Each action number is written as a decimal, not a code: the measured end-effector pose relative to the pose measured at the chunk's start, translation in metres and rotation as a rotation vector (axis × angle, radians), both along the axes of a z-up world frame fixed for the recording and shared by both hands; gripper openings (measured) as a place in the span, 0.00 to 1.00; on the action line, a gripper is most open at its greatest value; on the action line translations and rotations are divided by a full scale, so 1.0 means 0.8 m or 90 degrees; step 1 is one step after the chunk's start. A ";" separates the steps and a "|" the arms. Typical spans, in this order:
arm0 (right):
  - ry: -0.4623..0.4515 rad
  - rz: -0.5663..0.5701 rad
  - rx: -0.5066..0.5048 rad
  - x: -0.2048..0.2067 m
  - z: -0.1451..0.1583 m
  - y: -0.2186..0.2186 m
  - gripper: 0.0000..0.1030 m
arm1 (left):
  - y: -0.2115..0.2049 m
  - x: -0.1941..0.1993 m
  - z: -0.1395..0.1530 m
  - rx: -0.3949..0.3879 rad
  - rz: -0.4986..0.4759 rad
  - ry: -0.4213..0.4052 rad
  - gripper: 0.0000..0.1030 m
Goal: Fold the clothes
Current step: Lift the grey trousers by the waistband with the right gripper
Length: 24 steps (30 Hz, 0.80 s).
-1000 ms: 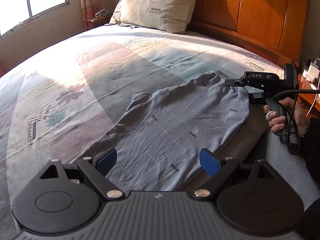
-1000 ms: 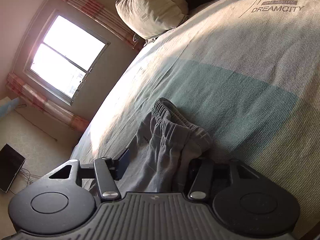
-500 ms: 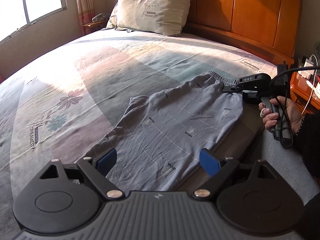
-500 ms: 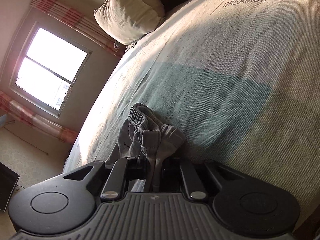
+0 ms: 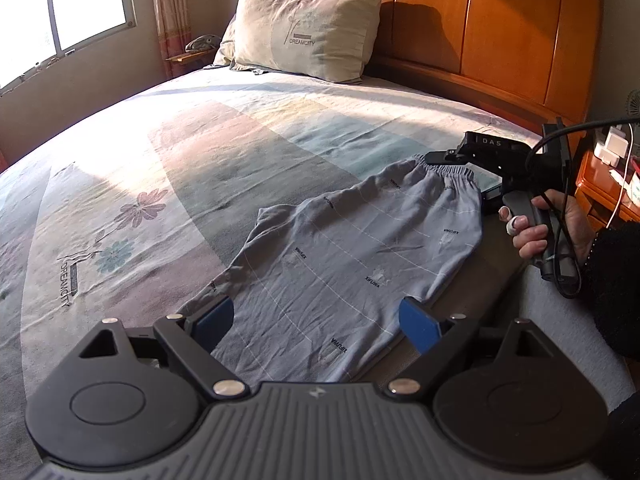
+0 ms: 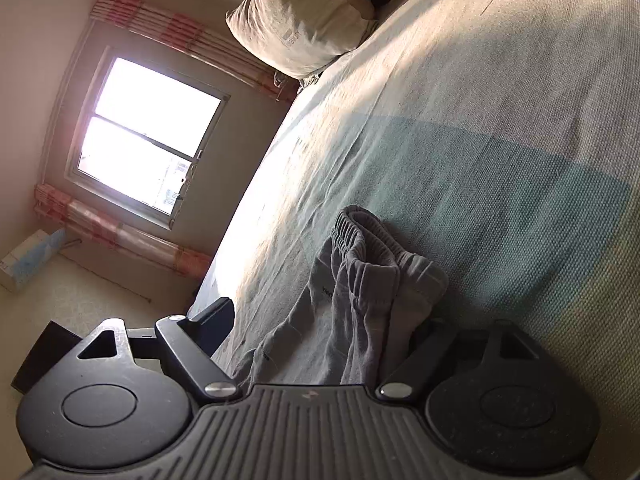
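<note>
Right tongs just sprung open, letting go the shorts waistband at right; left tongs open, hovering; fold next.

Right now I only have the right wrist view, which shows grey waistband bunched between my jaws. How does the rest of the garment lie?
Observer: The grey shorts lie spread out on the bed, with the waistband end toward the headboard.
Operator: Where's the left gripper?
Observer: The left gripper is open at the leg end, and the cloth lies between its fingers.
Operator: And my right one, from over there?
Observer: The right gripper sits at the waistband's far corner. Its jaws have just been opening, and the waistband between them is unclamped.
</note>
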State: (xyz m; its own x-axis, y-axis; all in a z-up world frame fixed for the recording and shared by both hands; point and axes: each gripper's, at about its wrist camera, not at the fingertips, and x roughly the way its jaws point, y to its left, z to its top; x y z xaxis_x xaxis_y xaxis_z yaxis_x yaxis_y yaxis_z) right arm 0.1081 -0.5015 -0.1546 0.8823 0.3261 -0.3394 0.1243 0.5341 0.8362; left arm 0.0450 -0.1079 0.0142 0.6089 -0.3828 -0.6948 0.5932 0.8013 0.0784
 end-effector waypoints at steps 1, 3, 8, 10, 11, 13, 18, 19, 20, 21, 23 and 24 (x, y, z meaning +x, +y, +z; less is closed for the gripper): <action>-0.001 0.003 -0.022 0.001 0.000 0.004 0.79 | 0.000 0.000 0.000 0.000 0.000 0.000 0.87; 0.018 -0.010 -0.074 -0.005 -0.004 0.009 0.57 | 0.002 -0.001 -0.001 0.002 0.001 0.001 0.87; 0.075 -0.046 -0.042 -0.010 -0.022 -0.012 0.05 | 0.014 0.001 -0.004 0.030 0.011 0.000 0.87; 0.087 -0.041 -0.067 -0.007 -0.018 -0.007 0.05 | 0.021 0.004 -0.007 0.049 0.016 0.002 0.87; 0.090 -0.042 -0.072 -0.007 -0.017 -0.005 0.05 | 0.025 0.006 -0.009 0.058 0.018 0.004 0.87; 0.094 -0.045 -0.079 -0.008 -0.016 -0.002 0.05 | 0.037 0.008 -0.013 0.080 0.018 0.007 0.87; 0.105 -0.041 -0.130 -0.007 -0.004 0.009 0.06 | 0.072 0.012 -0.027 0.135 0.024 0.028 0.87; 0.109 -0.039 -0.153 -0.006 0.001 0.014 0.06 | 0.080 0.013 -0.030 0.147 0.029 0.032 0.87; 0.115 -0.036 -0.179 -0.005 0.007 0.021 0.07 | 0.085 0.013 -0.033 0.155 0.033 0.035 0.87; 0.122 -0.035 -0.200 -0.005 0.012 0.026 0.07 | 0.093 0.012 -0.036 0.161 0.037 0.039 0.87; 0.132 -0.035 -0.235 -0.004 0.024 0.036 0.10 | 0.107 0.010 -0.043 0.172 0.044 0.046 0.87; 0.137 -0.034 -0.251 -0.004 0.030 0.040 0.10 | 0.112 0.009 -0.045 0.172 0.046 0.049 0.87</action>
